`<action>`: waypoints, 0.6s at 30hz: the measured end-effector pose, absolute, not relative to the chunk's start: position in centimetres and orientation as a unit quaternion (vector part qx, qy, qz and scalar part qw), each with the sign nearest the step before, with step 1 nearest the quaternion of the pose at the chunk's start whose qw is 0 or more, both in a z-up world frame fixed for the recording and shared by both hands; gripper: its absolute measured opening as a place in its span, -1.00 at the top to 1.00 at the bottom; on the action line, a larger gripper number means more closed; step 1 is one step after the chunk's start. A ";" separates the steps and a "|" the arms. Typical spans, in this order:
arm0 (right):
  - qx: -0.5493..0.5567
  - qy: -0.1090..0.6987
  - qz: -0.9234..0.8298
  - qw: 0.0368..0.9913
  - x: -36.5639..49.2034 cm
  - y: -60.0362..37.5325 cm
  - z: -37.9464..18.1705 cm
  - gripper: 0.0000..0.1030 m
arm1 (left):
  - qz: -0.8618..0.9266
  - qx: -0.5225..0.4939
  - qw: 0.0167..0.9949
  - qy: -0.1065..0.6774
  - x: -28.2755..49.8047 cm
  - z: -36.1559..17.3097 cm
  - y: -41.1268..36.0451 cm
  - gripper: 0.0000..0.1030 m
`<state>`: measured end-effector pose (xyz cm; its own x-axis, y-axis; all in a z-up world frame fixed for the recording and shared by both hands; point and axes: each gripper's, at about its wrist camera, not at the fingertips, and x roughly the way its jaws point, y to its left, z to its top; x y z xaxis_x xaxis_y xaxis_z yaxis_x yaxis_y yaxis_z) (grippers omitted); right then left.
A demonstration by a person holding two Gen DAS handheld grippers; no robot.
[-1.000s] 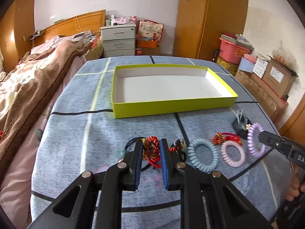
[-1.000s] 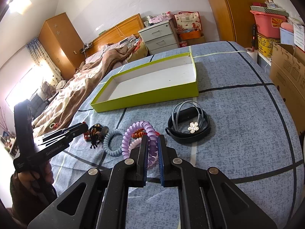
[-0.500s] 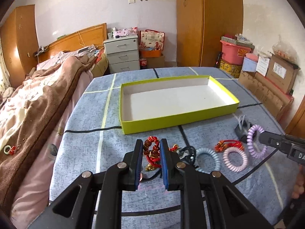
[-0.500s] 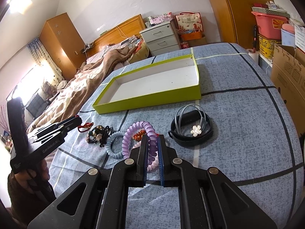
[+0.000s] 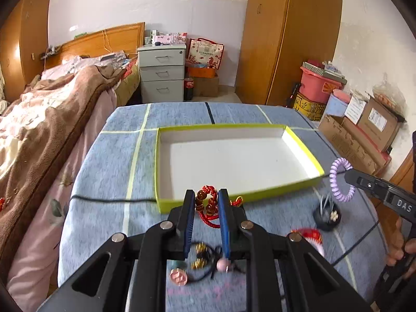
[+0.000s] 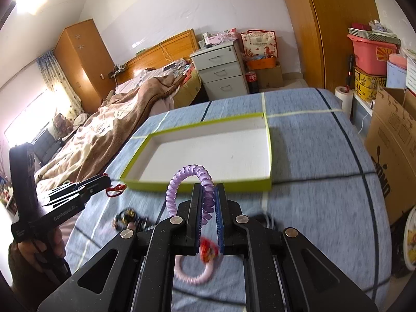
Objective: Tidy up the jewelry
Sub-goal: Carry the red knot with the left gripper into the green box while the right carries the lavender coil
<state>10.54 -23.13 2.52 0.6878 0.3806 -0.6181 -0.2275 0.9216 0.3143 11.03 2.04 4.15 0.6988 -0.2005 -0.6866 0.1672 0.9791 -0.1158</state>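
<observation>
My left gripper (image 5: 206,195) is shut on a red cord bracelet with brown beads (image 5: 208,202), held above the table just short of the near wall of the yellow-green tray (image 5: 262,195). My right gripper (image 6: 209,191) is shut on a purple spiral hair tie (image 6: 182,179), lifted in front of the tray (image 6: 197,186). The tray is white inside and empty. In the left wrist view the right gripper (image 5: 348,176) and its purple tie (image 5: 338,179) are at the right. In the right wrist view the left gripper (image 6: 105,180) is at the left.
On the blue tablecloth lie a black cord bracelet with gold and pink beads (image 5: 200,262), a black band with a flower (image 5: 326,214), a red knot piece (image 6: 208,251) and a pink spiral tie (image 6: 192,273). A bed (image 5: 44,119) is left, cardboard boxes (image 6: 390,150) right.
Both grippers have risen off the table and moved toward the tray, the left carrying the red bracelet, the right carrying the purple tie. The remaining jewelry stays on the cloth.
</observation>
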 end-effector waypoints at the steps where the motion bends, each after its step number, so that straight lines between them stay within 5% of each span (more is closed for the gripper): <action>1: 0.105 0.358 0.165 0.913 11.2 -23.2 2.7 0.81 | -0.101 -0.027 0.921 0.376 11.6 4.2 2.2 0.64; 18: 0.063 0.416 0.119 0.899 23.0 -23.5 0.0 0.81 | -0.098 -0.045 0.906 0.410 21.1 1.7 3.3 0.64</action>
